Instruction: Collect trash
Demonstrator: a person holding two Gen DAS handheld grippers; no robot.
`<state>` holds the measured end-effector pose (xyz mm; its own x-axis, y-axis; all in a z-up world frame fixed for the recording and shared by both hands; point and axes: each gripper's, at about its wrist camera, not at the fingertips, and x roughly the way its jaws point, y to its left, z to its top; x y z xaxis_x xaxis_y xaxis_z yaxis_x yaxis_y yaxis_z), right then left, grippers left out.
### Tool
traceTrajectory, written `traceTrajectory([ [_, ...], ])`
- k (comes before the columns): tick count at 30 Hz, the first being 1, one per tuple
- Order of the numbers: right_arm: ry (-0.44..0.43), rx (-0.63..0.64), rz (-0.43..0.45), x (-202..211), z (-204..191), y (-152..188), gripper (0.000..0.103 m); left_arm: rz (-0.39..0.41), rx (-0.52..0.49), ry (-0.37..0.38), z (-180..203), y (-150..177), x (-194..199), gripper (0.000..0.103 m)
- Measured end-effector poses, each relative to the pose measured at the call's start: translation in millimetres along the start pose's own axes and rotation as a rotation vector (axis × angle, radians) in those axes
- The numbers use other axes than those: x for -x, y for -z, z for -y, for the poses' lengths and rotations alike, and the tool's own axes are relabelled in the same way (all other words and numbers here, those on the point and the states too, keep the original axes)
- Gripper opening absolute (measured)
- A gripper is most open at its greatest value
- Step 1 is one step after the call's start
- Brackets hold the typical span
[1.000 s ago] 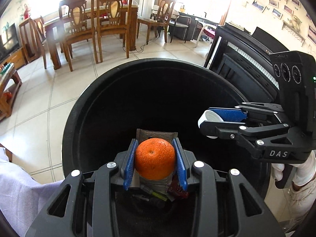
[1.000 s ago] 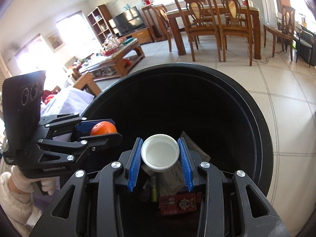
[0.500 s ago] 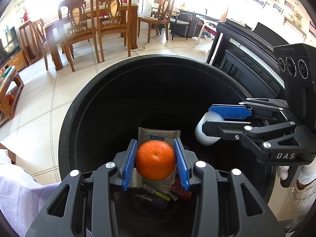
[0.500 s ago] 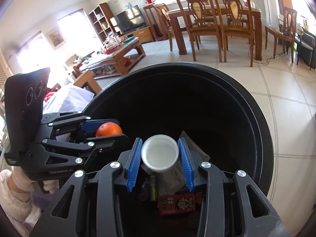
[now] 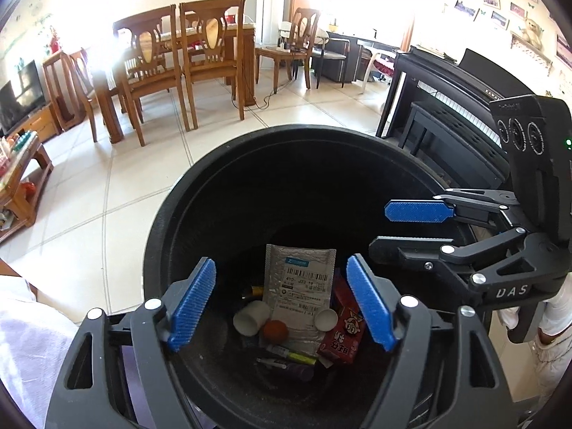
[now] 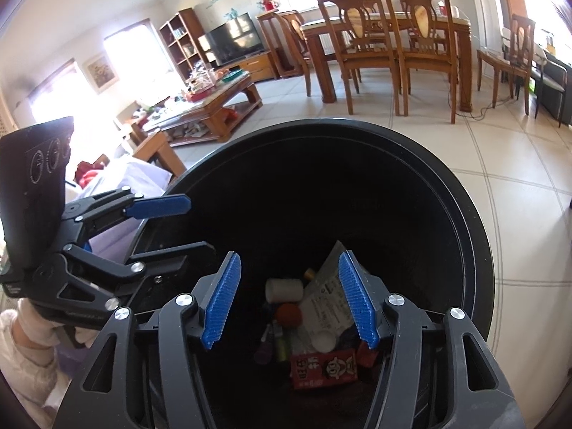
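Over the bin (image 5: 168, 214): left gripper (image 5: 280, 304) and right gripper (image 6: 287, 298), side by side, both angled down into the mouth. Jaws on both opening, nothing between the pads; only bin floor seen through each gap.

Down at the bottom, well below both grippers: orange (image 5: 275, 330) beside a white cup (image 5: 251, 318), white cap (image 5: 326, 320) on a grey mailer (image 5: 300, 282), red carton (image 5: 341, 332) to the right, pens (image 5: 289, 355) nearest the camera. Same heap in the right view: orange (image 6: 288, 315), cup (image 6: 284, 290), cap (image 6: 323, 340), carton (image 6: 323, 368).

Judged: both drops done, trash inside. Key relation for the coming move: everything collected lies straight below, so nothing left to reach here; next piece must lie away from the bin, out of both views. Neither hand nearer to anything. Lift both clear of the rim first; right gripper (image 5: 418, 225) close alongside the left, so part them with care.
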<state>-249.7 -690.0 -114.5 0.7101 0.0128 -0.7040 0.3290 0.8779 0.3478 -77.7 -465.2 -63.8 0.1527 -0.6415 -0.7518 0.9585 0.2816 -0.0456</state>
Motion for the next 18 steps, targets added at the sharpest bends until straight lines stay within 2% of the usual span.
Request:
traceTrajectory([
  [5,-0.009,-0.015,0.023,5.8,-2.0,-1.7,0.059,0.034,0.001,0.009,-3.7,2.9,14.6,0.079],
  [6,-0.014,-0.018,0.028,7.1,-3.3,-2.5,0.062,0.043,0.002,0.010,-5.0,3.8,18.2,0.083],
  [7,-0.021,-0.022,0.036,9.5,-4.3,-2.8,0.071,0.057,0.004,0.008,-6.1,5.1,23.0,0.084],
  [8,-0.025,-0.024,0.046,11.1,-6.4,-3.4,0.076,0.071,0.006,0.004,-7.6,6.6,28.1,0.086],
  [14,-0.046,-0.013,0.075,12.7,-30.9,-7.1,0.076,0.123,0.042,-0.004,-20.7,17.0,56.5,0.087],
  [18,-0.060,-0.002,0.104,10.6,-52.7,-12.8,0.085,0.172,0.071,-0.058,-32.6,28.9,83.8,0.095],
])
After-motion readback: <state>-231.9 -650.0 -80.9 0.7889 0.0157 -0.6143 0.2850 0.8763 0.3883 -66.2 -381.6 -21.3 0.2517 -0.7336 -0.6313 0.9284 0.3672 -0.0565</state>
